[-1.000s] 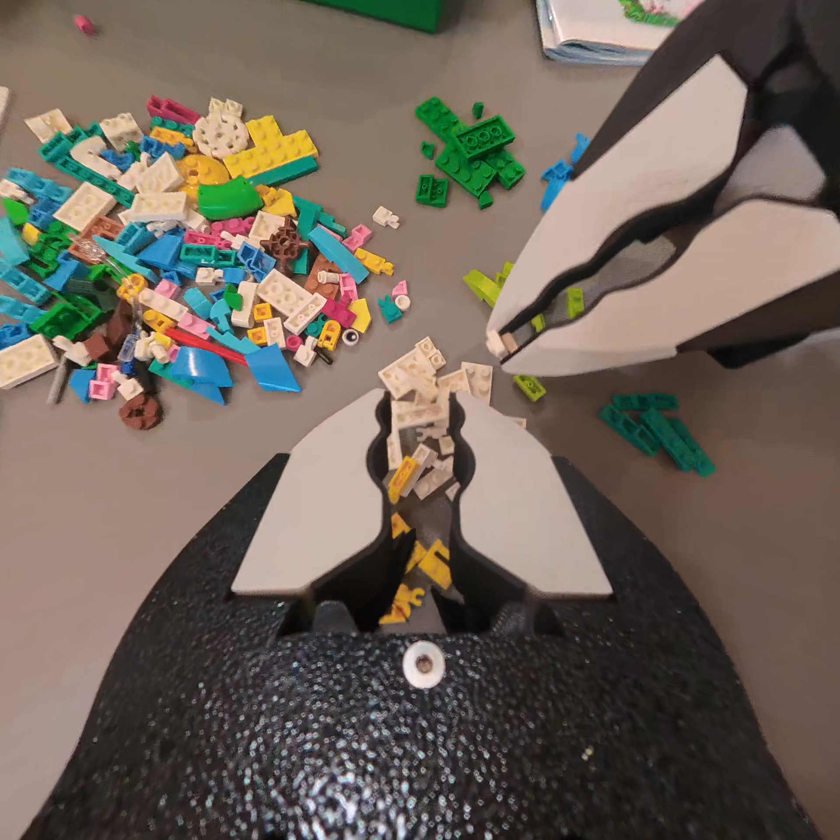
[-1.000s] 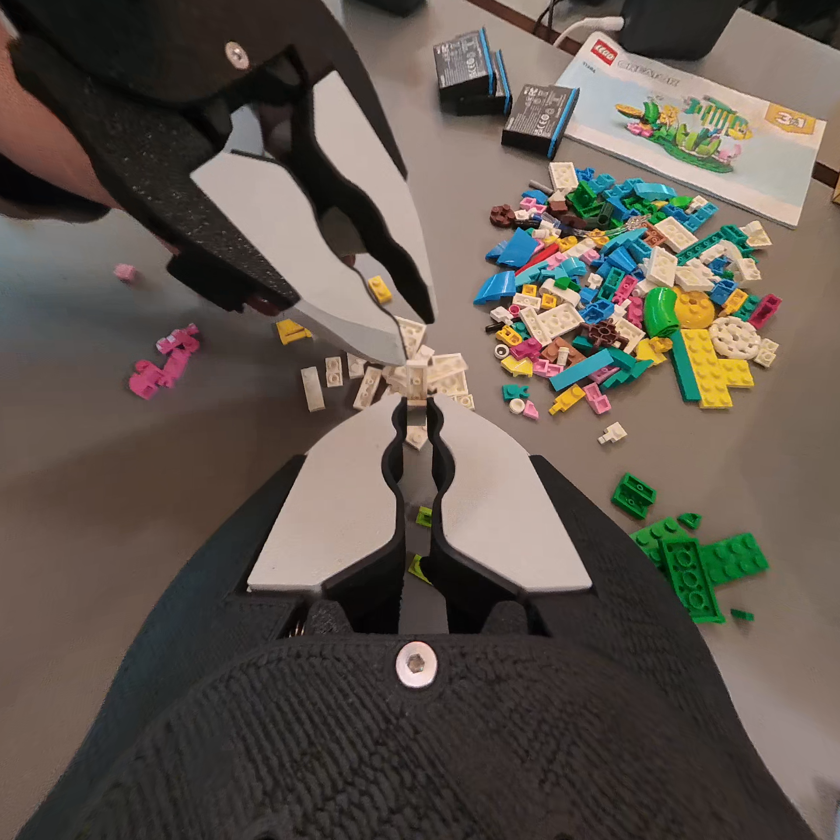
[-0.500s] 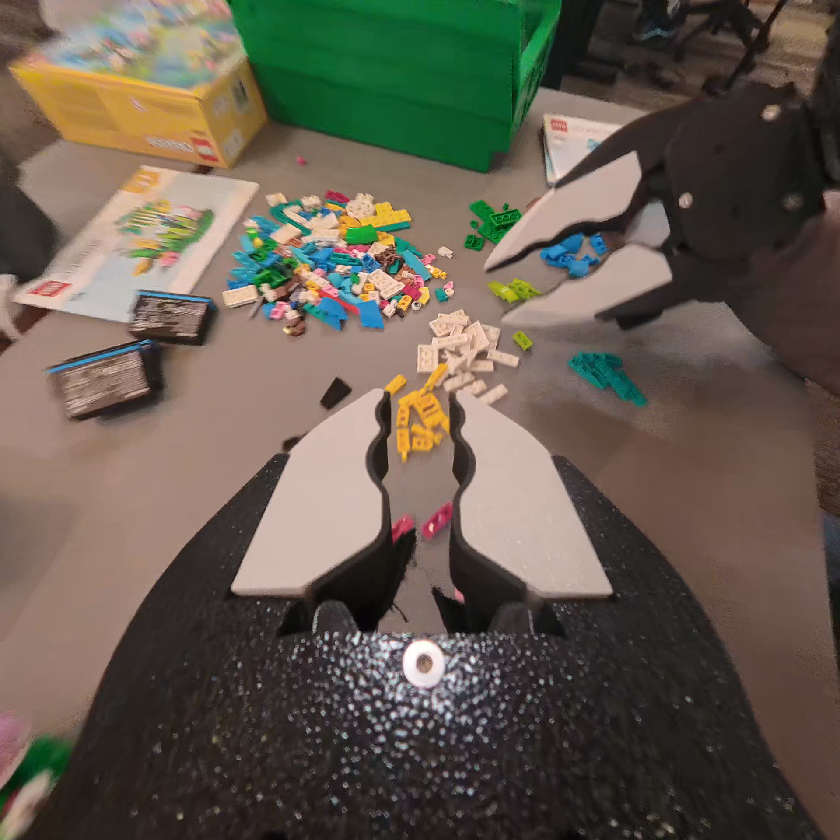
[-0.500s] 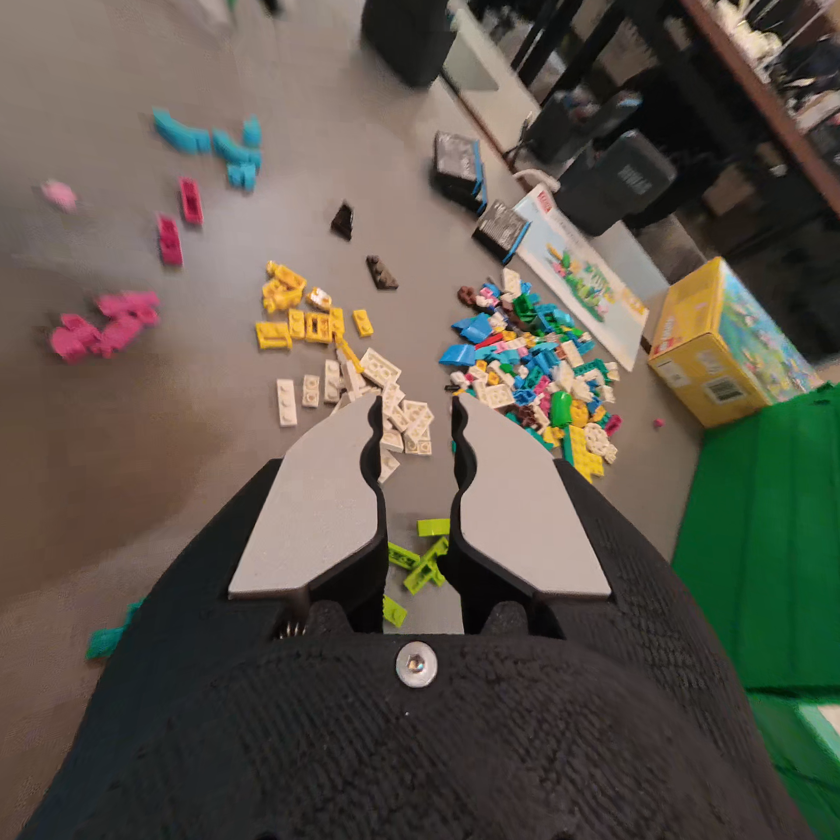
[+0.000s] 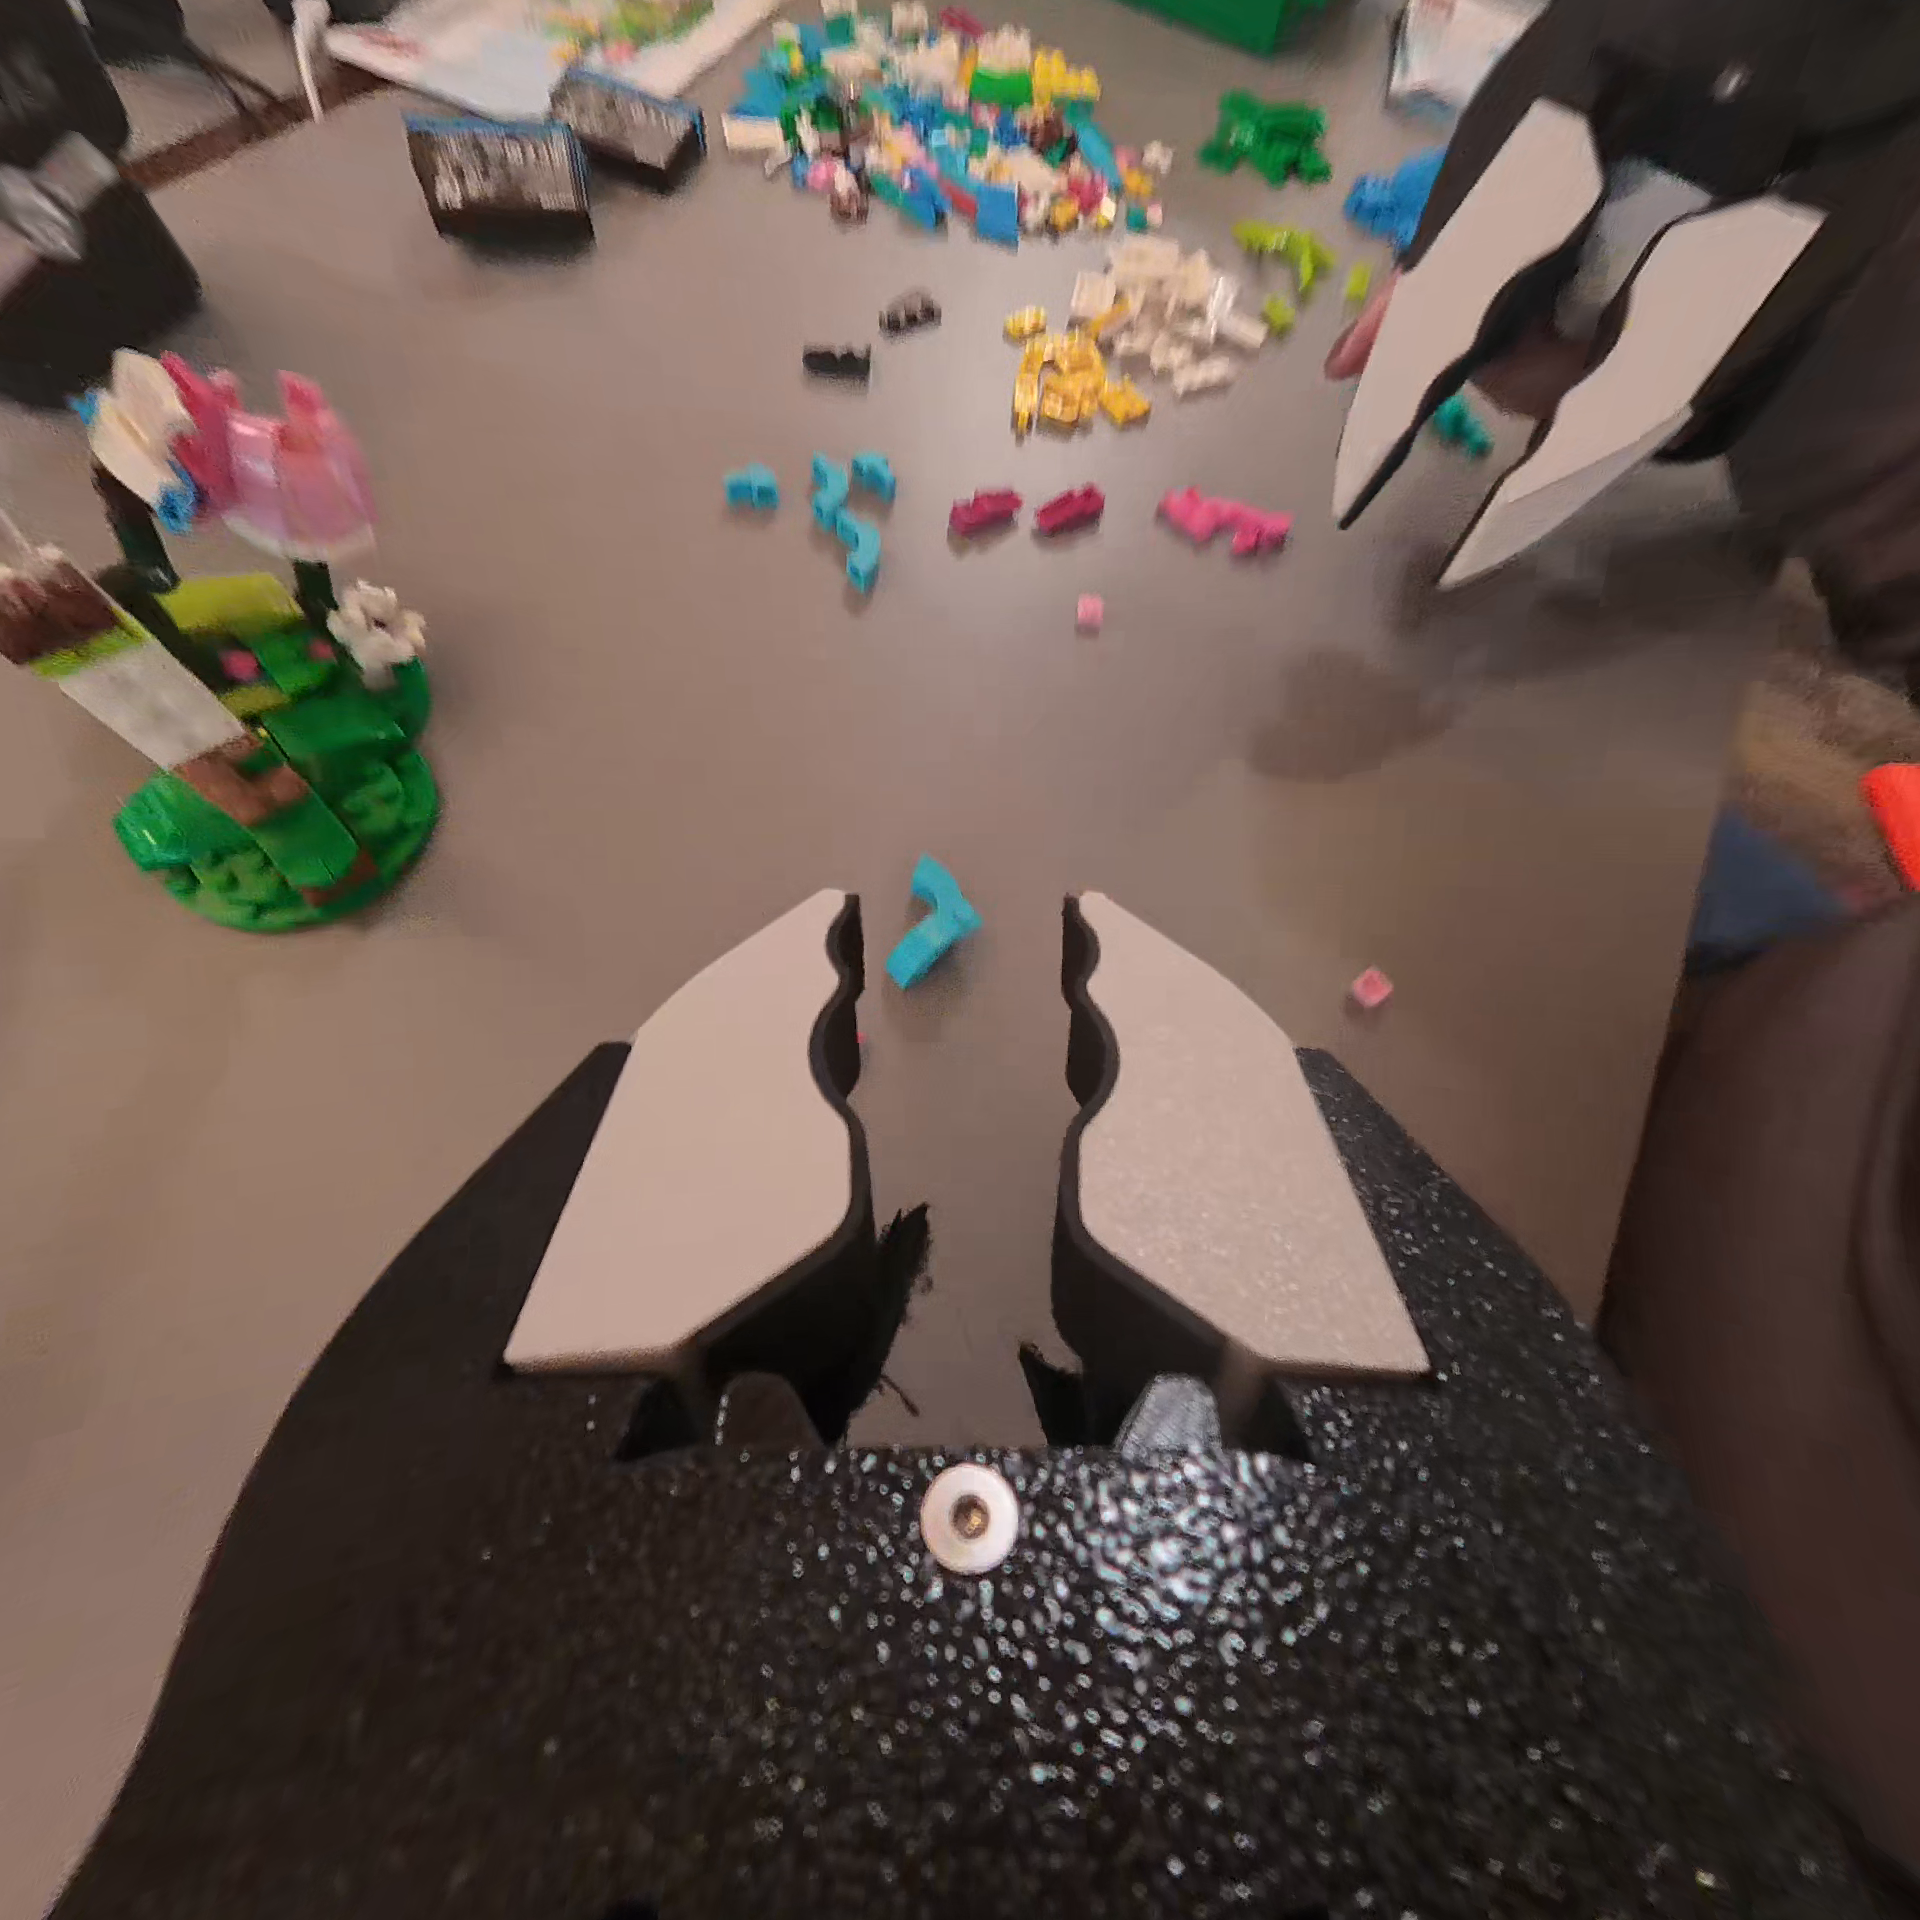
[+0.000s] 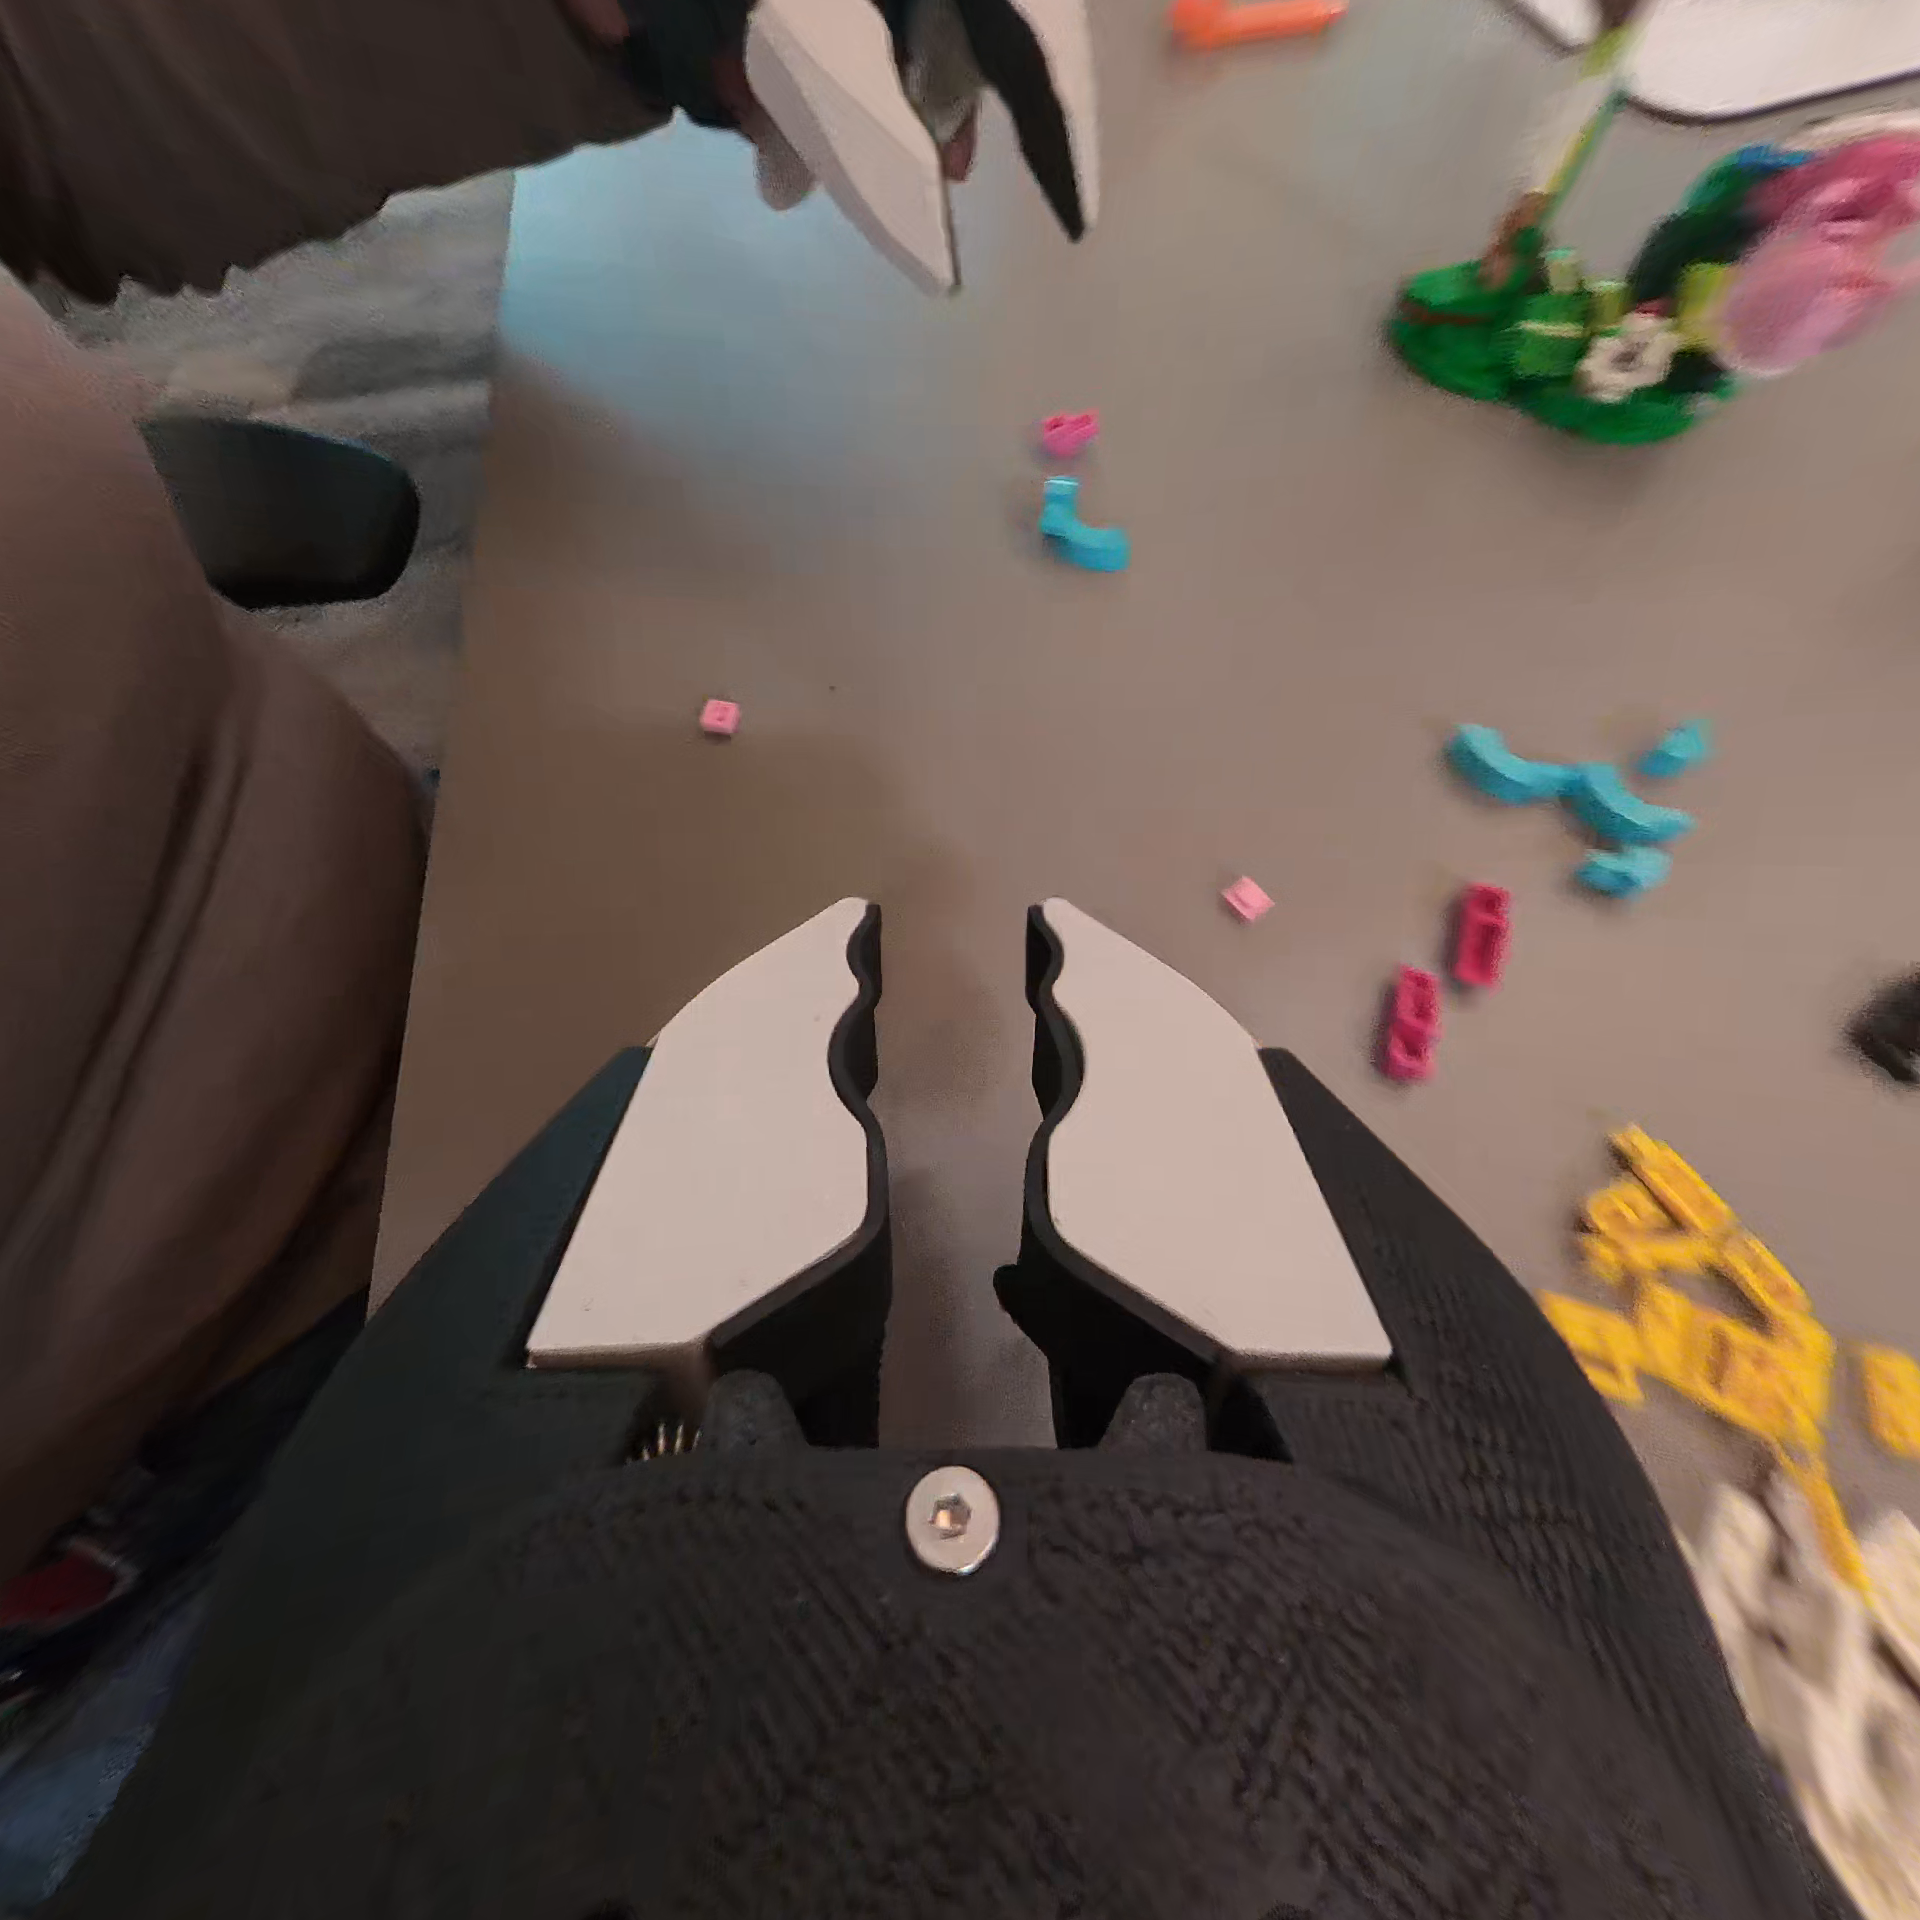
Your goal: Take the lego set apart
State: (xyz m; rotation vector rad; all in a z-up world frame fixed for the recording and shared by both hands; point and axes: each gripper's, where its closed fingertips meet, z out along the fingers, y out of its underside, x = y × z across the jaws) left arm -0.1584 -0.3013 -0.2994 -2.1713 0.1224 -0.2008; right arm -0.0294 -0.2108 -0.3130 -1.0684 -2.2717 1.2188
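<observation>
The built lego model (image 5: 281, 707), a green round base with a pink flower and a brown-and-white stem, stands at the left of the grey table; it also shows blurred in the right wrist view (image 6: 1558, 332). My left gripper (image 5: 961, 914) is open and empty, low over the table, with a loose cyan piece (image 5: 930, 925) lying between its tips. My right gripper (image 6: 954, 920) is open and empty over bare table near the table's edge. Each gripper also shows in the other's view, the right one (image 5: 1397, 551) and the left one (image 6: 1008, 255), both with jaws apart.
Sorted loose pieces lie about: yellow (image 5: 1070, 374), white (image 5: 1164, 301), pink (image 5: 1226, 520), magenta (image 6: 1475, 935), cyan (image 6: 1569, 795), and a mixed heap (image 5: 935, 135) at the back. Black boxes (image 5: 499, 171) sit behind. The person's leg (image 6: 156, 935) is beside the table edge (image 6: 457, 727). About 15 centimeters separates my left fingertips from my right. To reach the built lego model (image 5: 281, 707) in a straight line is about 15 centimeters for my left fingers, about 30 centimeters for my right. It turns up in the right wrist view (image 6: 1597, 313) as well.
Both grippers have left the white pile, where they were shut on a small white piece, and have opened. Both views have swung toward the near table, and the built model has come into view.
</observation>
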